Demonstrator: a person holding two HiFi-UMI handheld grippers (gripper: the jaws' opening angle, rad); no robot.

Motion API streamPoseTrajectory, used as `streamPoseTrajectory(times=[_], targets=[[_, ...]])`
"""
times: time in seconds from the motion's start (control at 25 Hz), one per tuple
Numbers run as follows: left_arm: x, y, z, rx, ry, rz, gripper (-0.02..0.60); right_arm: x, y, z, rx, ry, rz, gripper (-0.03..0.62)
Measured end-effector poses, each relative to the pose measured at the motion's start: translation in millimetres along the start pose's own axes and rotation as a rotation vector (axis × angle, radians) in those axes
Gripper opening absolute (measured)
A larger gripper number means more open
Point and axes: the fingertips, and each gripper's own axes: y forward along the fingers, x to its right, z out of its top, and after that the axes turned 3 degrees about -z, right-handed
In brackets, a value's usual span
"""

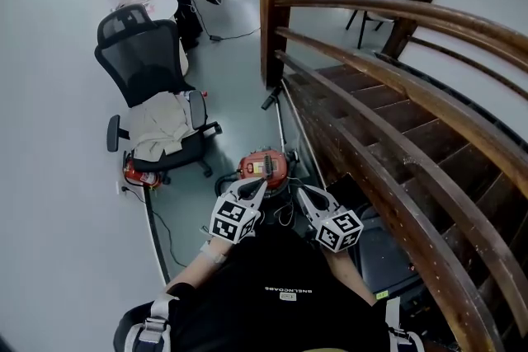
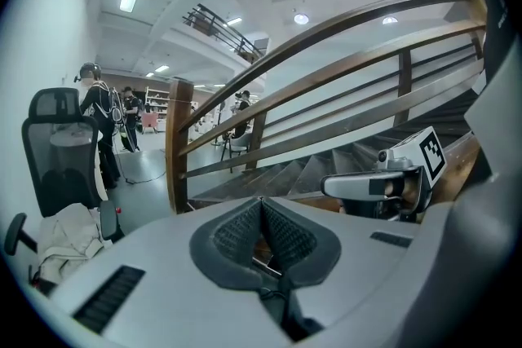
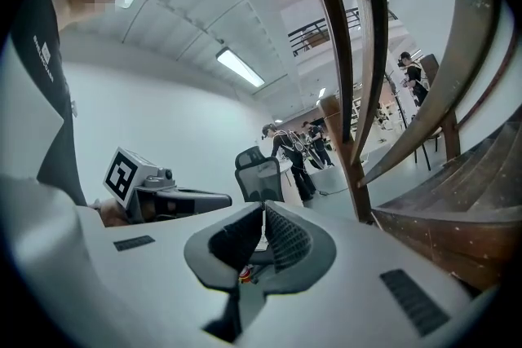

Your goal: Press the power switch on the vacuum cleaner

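Observation:
The red-topped vacuum cleaner [image 1: 265, 167] stands on the grey floor at the foot of the wooden stairs, its thin wand [image 1: 280, 124] running away from me. My left gripper [image 1: 257, 187] hovers just above the vacuum's near left edge, jaws shut and empty. My right gripper [image 1: 302, 192] hangs to the right of the canister, also shut on nothing. In the left gripper view the pads of the left gripper [image 2: 261, 201] meet, and the right gripper's body [image 2: 383, 185] shows at right. In the right gripper view the right gripper [image 3: 263, 208] is closed, with the left gripper's body [image 3: 167, 198] beside it.
A black mesh office chair [image 1: 142, 58] with a pale cloth [image 1: 163, 126] on its seat stands left of the vacuum. A small red object [image 1: 137, 172] and a cable [image 1: 157, 227] lie by its base. The stair post [image 1: 276, 8] and curved rails [image 1: 396, 70] close the right side. People stand far back.

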Motion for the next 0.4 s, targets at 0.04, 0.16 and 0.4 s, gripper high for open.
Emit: streamPoseTrajectory(times=[0.04, 0.16, 0.4], targets=[[1.5, -0.6, -0.7, -0.001, 0.0, -0.002, 0.015, -0.1, -1.3, -0.2, 0.002, 0.005, -0.001, 0.029], [7.8, -1.4, -0.8, 0.003, 0.006, -0.015, 0.015, 0.8, -4.8, -1.9, 0.006, 0.014, -0.005, 0.029], [7.2, -5.2, -4.7, -0.001, 0.011, -0.024, 0.015, -4.5, -3.8, -6.3, 0.009, 0.021, -0.007, 0.029]])
